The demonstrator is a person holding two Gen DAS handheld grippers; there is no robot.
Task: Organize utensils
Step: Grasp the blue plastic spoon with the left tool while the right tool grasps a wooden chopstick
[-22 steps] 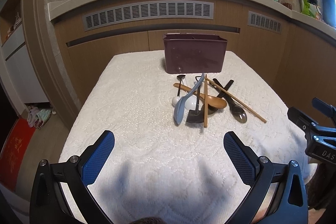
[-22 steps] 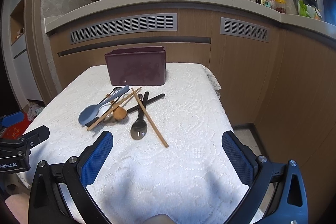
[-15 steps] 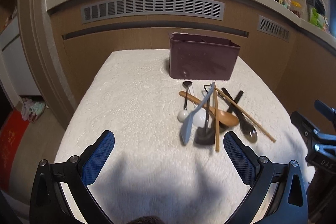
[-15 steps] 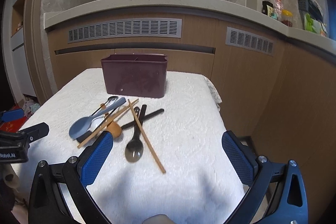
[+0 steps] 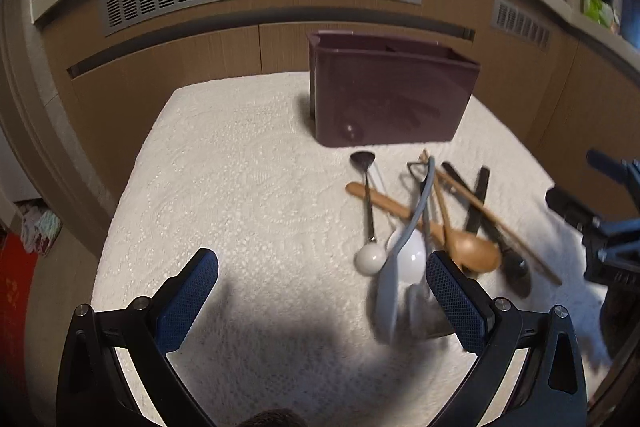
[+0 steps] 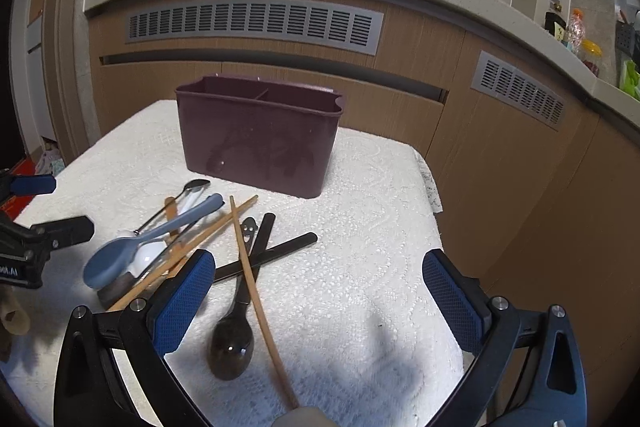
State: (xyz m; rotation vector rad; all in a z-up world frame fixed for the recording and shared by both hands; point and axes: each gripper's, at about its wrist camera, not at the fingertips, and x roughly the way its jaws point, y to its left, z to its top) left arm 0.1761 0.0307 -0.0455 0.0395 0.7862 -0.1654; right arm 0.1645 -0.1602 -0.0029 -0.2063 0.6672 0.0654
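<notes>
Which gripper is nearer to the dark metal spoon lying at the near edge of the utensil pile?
Right. The right gripper hangs open right over the dark metal spoon, whose bowl lies between its fingers. The left gripper hangs open beside the pile, the spoon beyond its right finger.

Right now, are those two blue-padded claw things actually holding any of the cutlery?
No. The left hand-held gripper and right hand-held gripper are both open and empty; the utensils lie loose on the white cloth.

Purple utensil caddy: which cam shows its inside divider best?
Right wrist. The purple utensil caddy is sharp there, with its rim and centre divider visible from slightly above. The left wrist view shows the caddy motion-blurred, mostly its front wall, with the divider only faint.
</notes>
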